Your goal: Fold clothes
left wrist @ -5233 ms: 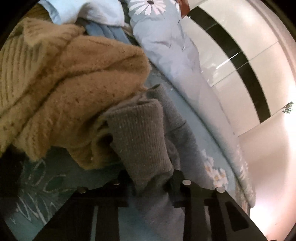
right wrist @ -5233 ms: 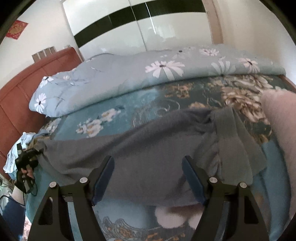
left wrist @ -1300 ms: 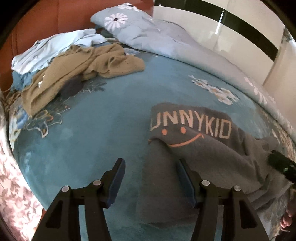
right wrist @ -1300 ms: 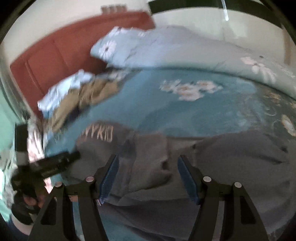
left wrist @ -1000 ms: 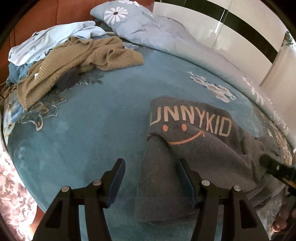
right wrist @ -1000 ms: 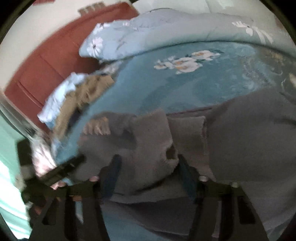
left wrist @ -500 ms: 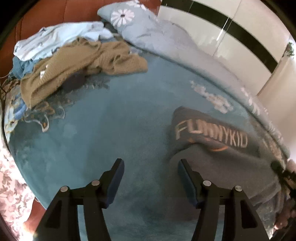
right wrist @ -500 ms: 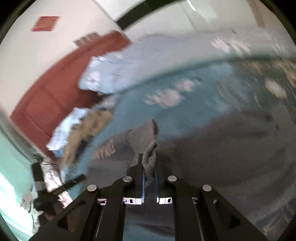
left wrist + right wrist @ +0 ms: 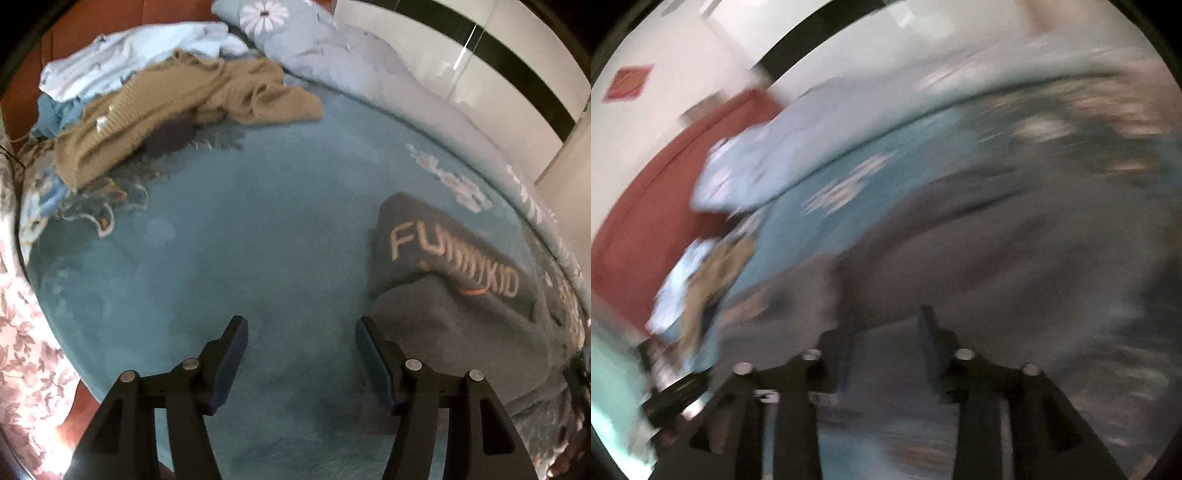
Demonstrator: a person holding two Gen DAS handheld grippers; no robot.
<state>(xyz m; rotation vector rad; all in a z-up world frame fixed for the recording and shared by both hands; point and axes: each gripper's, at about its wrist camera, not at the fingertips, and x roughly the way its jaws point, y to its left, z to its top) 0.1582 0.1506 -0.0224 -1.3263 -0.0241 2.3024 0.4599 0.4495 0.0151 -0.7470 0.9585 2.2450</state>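
A grey sweatshirt (image 9: pixel 454 295) with pale lettering lies rumpled on the teal bedspread (image 9: pixel 240 240), at the right of the left wrist view. My left gripper (image 9: pixel 301 332) is open and empty, low over bare bedspread just left of the sweatshirt. The right wrist view is badly blurred. There my right gripper (image 9: pixel 886 325) has its jaws apart and empty, over the grey sweatshirt (image 9: pixel 1015 258).
A tan knit sweater (image 9: pixel 177 107) and pale blue clothes (image 9: pixel 122 62) are piled at the far left by the red headboard (image 9: pixel 646 192). A light blue floral duvet (image 9: pixel 369 74) runs along the far side. The bed edge and a floral sheet (image 9: pixel 22 350) are at the lower left.
My right gripper was shut on a fold of the grey sweatshirt half a second ago; it has let go and opened while moving fast. The sweatshirt has shifted right in the left wrist view.
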